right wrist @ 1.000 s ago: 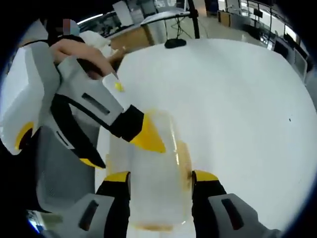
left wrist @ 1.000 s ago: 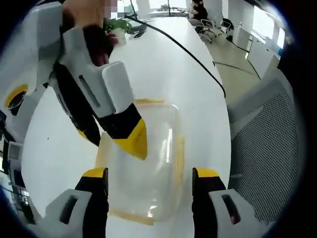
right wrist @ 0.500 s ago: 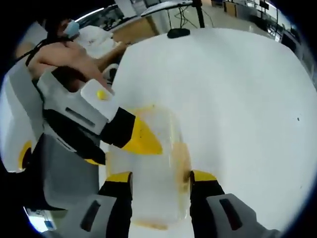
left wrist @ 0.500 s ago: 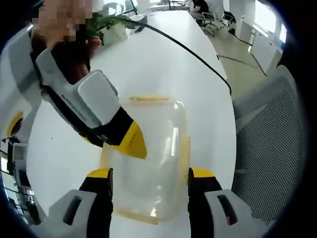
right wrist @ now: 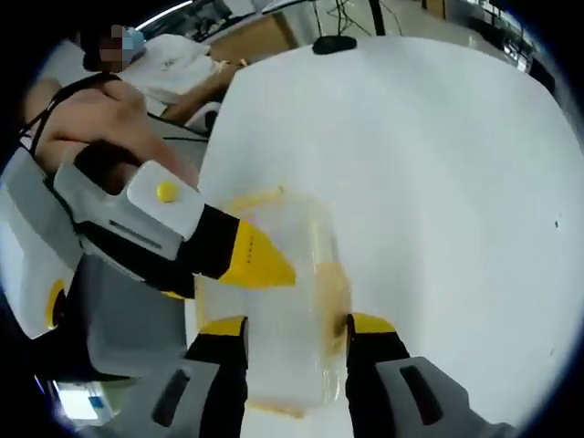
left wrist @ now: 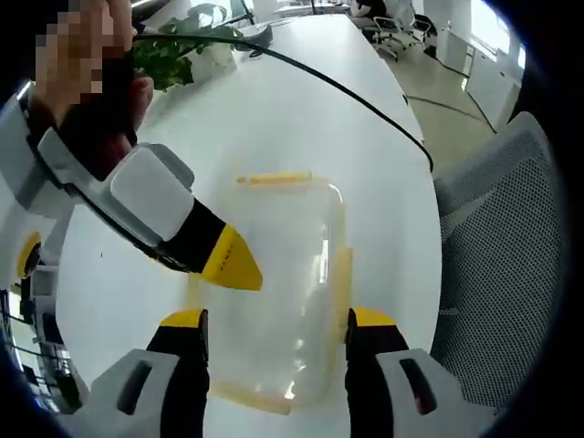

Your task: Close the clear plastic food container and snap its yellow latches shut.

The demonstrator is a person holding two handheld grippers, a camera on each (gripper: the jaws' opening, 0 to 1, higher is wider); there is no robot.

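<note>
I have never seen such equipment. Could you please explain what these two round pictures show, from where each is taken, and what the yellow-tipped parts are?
A person holds a hand tool with two jaws in each hand, and a small camera rides on each tool, so each picture looks forward along its own yellow-tipped jaws.

In the left gripper view, the left gripper rises from the bottom, jaws apart on either side of a clear food container with yellow latches. The right gripper reaches in from the side, tip over the container.

In the right gripper view, the right gripper likewise straddles the same container, and the left gripper enters from the left.

The container lies on a white table, with a black cable, a plant and a mesh chair nearby. Nothing is lifted.
</note>
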